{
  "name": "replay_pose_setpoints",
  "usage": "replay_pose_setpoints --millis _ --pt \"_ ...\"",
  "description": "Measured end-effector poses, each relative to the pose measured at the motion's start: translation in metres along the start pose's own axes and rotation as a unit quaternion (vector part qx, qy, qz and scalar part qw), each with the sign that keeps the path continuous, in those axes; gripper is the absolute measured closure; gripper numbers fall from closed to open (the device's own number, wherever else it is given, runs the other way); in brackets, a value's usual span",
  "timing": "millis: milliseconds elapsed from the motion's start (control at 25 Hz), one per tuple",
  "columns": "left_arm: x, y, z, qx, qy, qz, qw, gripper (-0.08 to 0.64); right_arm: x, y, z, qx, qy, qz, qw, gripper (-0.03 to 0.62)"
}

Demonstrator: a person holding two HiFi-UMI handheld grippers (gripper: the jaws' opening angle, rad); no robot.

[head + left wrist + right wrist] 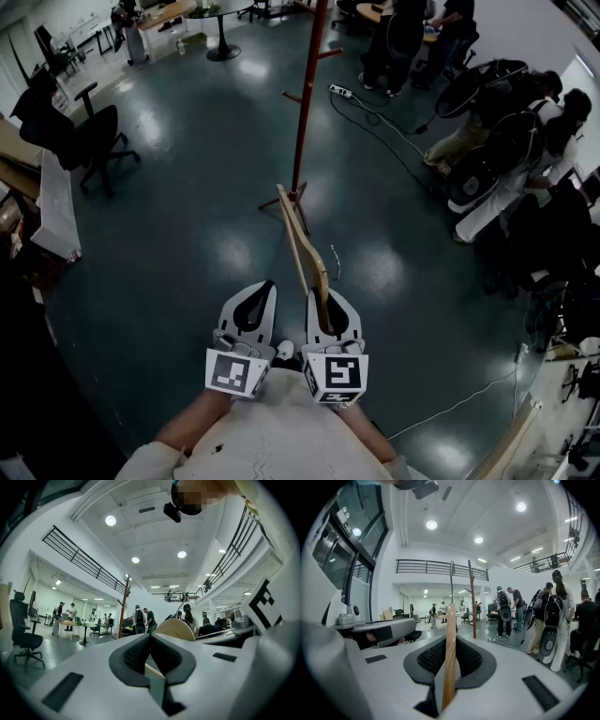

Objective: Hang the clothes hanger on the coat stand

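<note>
My right tongs [324,300] are clamped on one end of the pale wooden clothes hanger [295,234], whose long axis runs straight ahead of me, away from the tongs. Its far tip points at the foot of the tall red-brown wooden coat stand [305,103] on the dark glossy floor [187,187]. The stand lies dead ahead, near that far tip, with its short pegs branching off higher up the pole. The hanger's thin metal hook [335,261] sticks out to the right of the wood, so I judge it must be turned up and lifted towards a peg. My left tongs [258,292] sit just beside the right ones with their jaws together and nothing between them. They are no nearer the stand, so the right hand has the job.

The right gripper view shows the wood edge-on between my pads [440,660] and the stand upright just right of it, which the head view flattens. The left gripper view shows only the hanger's curved flank past its closed jaws. Only the head view shows the hook's direction.
</note>
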State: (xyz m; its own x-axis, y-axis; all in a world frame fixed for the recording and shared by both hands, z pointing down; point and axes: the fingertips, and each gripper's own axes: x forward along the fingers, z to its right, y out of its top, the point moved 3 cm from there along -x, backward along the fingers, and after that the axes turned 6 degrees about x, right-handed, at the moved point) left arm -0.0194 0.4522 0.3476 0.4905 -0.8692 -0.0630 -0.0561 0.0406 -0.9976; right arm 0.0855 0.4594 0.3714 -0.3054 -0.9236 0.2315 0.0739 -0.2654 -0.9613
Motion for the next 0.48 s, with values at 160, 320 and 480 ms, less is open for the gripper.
replay_pose_setpoints --millis 160,320,480 --pt "-0.001 -0.005 -0.001 0.027 -0.021 -0.021 0.9992 0.548 -0.001 0.002 -0.001 0.005 -0.009 0.002 1.000 0.523" --pt "0.009 0.008 -0.007 -0.004 -0.012 0.022 0.9997 0.548 0.008 0.007 0.000 0.000 -0.015 0.005 1.000 0.523" --pt "0.032 -0.001 -0.013 -0.006 -0.018 0.017 0.9997 0.548 0.026 0.001 0.013 -0.001 -0.025 -0.007 1.000 0.523"
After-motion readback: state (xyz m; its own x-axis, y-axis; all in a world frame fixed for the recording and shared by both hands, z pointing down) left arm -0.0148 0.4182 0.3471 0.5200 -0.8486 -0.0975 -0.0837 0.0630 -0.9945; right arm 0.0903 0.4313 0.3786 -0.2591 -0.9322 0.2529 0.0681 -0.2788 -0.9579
